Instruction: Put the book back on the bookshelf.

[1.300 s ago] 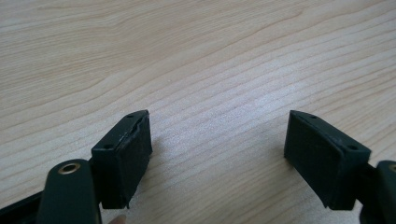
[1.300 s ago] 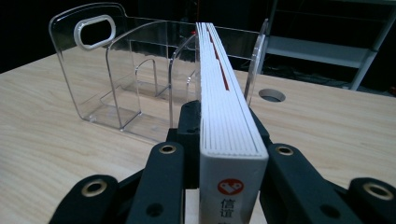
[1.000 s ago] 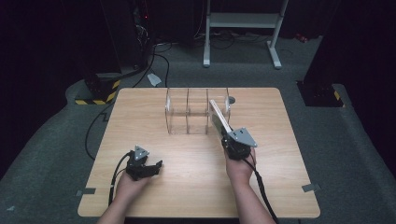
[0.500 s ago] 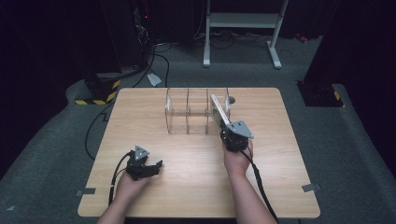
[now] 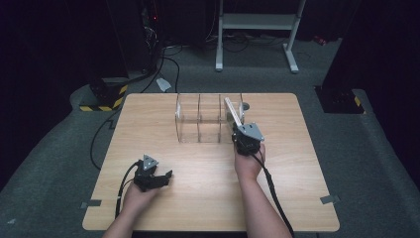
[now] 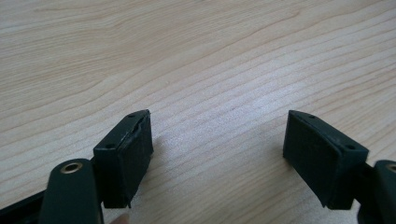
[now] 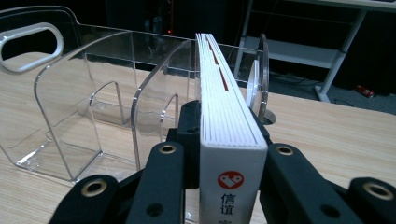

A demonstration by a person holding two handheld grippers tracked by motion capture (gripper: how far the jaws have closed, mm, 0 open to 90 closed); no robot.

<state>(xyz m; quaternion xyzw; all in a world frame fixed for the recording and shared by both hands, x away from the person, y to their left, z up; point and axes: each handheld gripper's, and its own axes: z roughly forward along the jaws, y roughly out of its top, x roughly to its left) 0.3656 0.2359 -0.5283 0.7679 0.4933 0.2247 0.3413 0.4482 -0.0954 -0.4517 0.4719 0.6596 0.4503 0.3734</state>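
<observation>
A clear acrylic divider rack [image 5: 200,119] [image 7: 93,102] stands at the back middle of the wooden table [image 5: 148,114]. My right gripper [image 5: 241,135] [image 7: 229,135] is shut on a white book [image 5: 233,113] [image 7: 224,112], gripping it near its spine end. The book points forward at the rack's rightmost slot, between the last two dividers. The spine carries a red logo and dark characters. My left gripper [image 5: 161,177] [image 6: 217,154] is open, low over the bare wood at the front left, with nothing between its pads [image 6: 133,149].
A small round silver fitting [image 5: 245,105] sits in the tabletop just behind the rack's right end. Beyond the table's far edge are a white metal stand [image 5: 257,22], cables on grey carpet and a yellow-black striped block [image 5: 106,96].
My right gripper has carried the book forward, toward the rack's right end. The left gripper has stayed where it was.
</observation>
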